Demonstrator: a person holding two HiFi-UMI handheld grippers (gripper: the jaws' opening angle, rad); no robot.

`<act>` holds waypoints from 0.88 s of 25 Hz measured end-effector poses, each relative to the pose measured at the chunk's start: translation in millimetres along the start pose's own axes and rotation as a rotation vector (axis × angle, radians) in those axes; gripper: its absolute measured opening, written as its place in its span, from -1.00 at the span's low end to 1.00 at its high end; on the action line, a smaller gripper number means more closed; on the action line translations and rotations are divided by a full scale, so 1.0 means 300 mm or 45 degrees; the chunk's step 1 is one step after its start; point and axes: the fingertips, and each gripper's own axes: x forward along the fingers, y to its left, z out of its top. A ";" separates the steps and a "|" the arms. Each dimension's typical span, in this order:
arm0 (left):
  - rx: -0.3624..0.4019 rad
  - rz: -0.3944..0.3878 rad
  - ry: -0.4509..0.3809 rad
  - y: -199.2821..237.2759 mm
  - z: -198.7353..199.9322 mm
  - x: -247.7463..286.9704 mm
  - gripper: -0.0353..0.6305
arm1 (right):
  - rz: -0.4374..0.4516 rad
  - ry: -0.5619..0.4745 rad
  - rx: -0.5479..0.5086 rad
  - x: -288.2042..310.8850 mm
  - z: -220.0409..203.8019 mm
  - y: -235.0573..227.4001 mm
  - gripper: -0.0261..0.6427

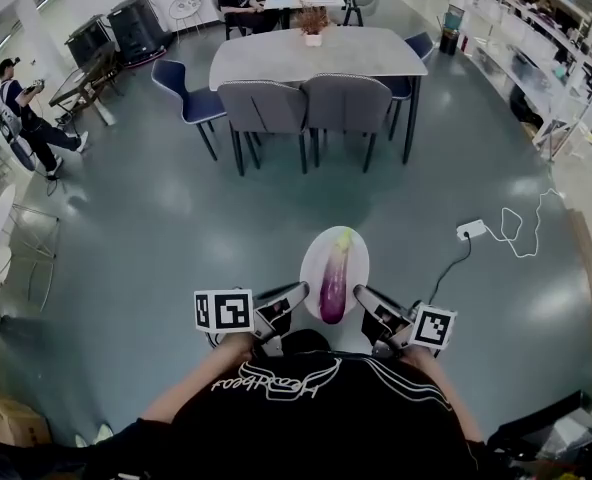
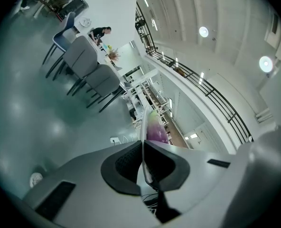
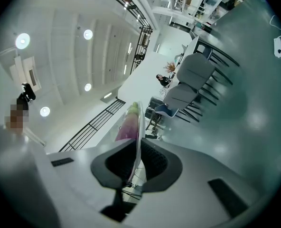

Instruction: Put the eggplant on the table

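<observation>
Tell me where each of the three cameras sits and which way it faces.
Head view: on the person's head, facing steeply down at the eggplant on its plate; forearms and black shirt show.
Left gripper view: on the left tongs, along jaws shut on the plate's rim.
Right gripper view: on the right tongs, likewise.
Shared: plate and eggplant, in all three.

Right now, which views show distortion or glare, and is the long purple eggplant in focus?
Head view: fisheye curving, lamp glare on the glossy grey floor, long purple eggplant sharp. Left gripper view: tilted, dark corners, eggplant soft. Right gripper view: round ceiling lamps flare, eggplant soft.
</observation>
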 end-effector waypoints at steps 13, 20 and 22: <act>0.035 -0.001 0.029 -0.038 0.037 0.049 -0.84 | 0.010 -0.060 -0.029 -0.014 0.065 0.001 -0.81; 0.039 -0.004 0.046 -0.030 0.076 0.075 -0.84 | 0.014 -0.093 0.019 0.011 0.102 -0.017 -0.81; 0.037 -0.006 0.048 -0.023 0.090 0.092 -0.84 | 0.011 -0.099 0.022 0.015 0.121 -0.031 -0.81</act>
